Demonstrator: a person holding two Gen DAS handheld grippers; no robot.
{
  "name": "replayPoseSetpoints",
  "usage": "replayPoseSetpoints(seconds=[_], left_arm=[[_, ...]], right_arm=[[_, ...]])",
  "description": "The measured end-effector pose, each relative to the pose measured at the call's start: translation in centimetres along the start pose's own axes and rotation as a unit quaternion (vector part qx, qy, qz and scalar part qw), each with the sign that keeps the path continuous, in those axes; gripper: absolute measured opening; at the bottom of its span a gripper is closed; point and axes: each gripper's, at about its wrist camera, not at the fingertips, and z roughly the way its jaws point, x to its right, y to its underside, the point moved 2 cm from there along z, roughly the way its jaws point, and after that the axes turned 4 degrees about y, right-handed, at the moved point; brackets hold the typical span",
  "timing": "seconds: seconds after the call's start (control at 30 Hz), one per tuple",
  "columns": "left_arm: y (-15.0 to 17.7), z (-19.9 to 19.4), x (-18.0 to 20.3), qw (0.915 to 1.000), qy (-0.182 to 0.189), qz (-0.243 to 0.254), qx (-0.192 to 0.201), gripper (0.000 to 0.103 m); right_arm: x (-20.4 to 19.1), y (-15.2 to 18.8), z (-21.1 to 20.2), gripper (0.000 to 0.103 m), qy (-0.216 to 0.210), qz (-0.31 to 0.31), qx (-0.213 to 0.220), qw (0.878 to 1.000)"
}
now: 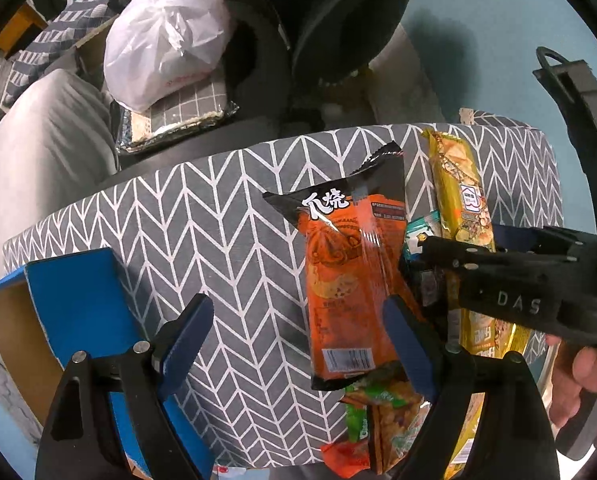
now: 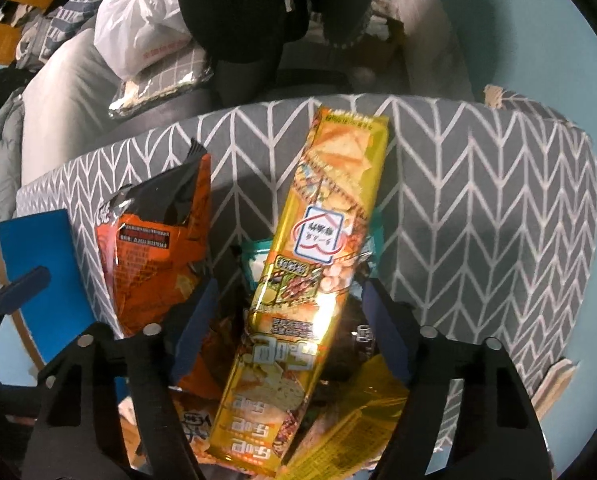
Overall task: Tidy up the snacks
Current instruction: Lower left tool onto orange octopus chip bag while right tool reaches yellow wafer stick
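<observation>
A grey fabric bin with a white chevron pattern (image 1: 202, 216) holds several snack packs; it also shows in the right wrist view (image 2: 478, 200). An orange and black snack bag (image 1: 350, 280) stands against its inner wall, also seen in the right wrist view (image 2: 154, 256). A long yellow cracker pack (image 2: 310, 280) leans upright in the bin, and shows in the left wrist view (image 1: 462, 200). My left gripper (image 1: 298, 344) is open, its right finger beside the orange bag. My right gripper (image 2: 290, 328) is open with the yellow pack between its fingers, not clamped. The right gripper's body (image 1: 510, 280) shows in the left wrist view.
A blue cardboard box (image 1: 78, 304) stands left of the bin, also in the right wrist view (image 2: 38, 264). More snacks lie low in the bin: a green and orange pack (image 1: 382, 412) and a teal pack (image 2: 254, 264). A white plastic bag (image 1: 162, 40) and a dark chair are behind.
</observation>
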Motion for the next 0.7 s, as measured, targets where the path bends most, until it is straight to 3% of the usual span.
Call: replayPoseSetpoints(seconds=[0.1, 0.3, 0.43, 0.7], left_arm=[[-0.3, 0.5, 0.3, 1.0000, 0.001, 0.001, -0.006, 0.088], [-1.0, 1.9, 0.8, 0.9997, 0.014, -0.008, -0.016, 0.088], [-1.5, 2.3, 1.0, 0.9990, 0.031, -0.022, -0.023, 0.088], [-1.3, 1.3, 1.6, 0.9993, 0.028, -0.019, -0.017, 0.088]], right_arm=[[-0.1, 0.3, 0.3, 0.052, -0.005, 0.001, 0.003, 1.000], [1.0, 1.0, -0.1, 0.037, -0.030, 0.016, 0.024, 0.999], [1.2, 1.4, -0.4, 0.036, -0.041, 0.025, 0.035, 0.998], [1.4, 2.4, -1.4, 0.034, -0.046, 0.029, 0.062, 0.997]])
